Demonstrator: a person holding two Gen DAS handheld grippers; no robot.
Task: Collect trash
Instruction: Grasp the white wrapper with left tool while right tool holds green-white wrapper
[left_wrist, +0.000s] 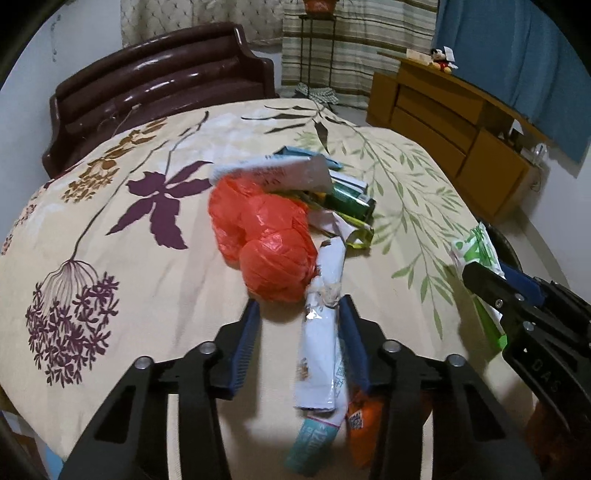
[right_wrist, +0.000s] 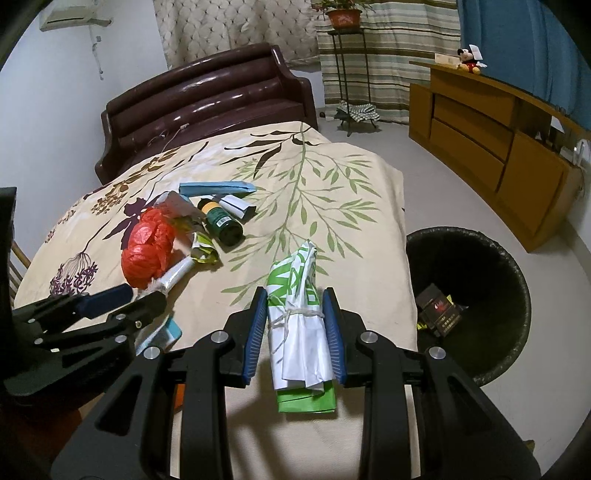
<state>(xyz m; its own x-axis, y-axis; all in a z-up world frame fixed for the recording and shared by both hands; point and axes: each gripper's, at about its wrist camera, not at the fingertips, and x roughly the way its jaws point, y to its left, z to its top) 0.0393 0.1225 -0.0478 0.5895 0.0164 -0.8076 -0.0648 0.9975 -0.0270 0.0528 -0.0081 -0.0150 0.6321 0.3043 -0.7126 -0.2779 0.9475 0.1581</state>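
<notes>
Trash is already in your right claw (right_wrist: 297, 332): its pads press both sides of a green-and-white bag (right_wrist: 299, 317) tied with string, held just short of the black bin (right_wrist: 509, 258) on the floor beside the bed (right_wrist: 332, 177), so it looks ready to drop. Your left claw (left_wrist: 300, 328) straddles a white wrapper (left_wrist: 325, 332); one pad touches, the other stands off, so no grip yet. Beyond it the orange bag (left_wrist: 266, 236) and green bottle (right_wrist: 221, 221) wait in the pile

From your right gripper (right_wrist: 297, 325), bare quilt (right_wrist: 354, 206) lies open at twelve o'clock; the trash pile (right_wrist: 177, 229) crowds ten o'clock, and the bin (right_wrist: 517, 273) sits unobstructed at two.
</notes>
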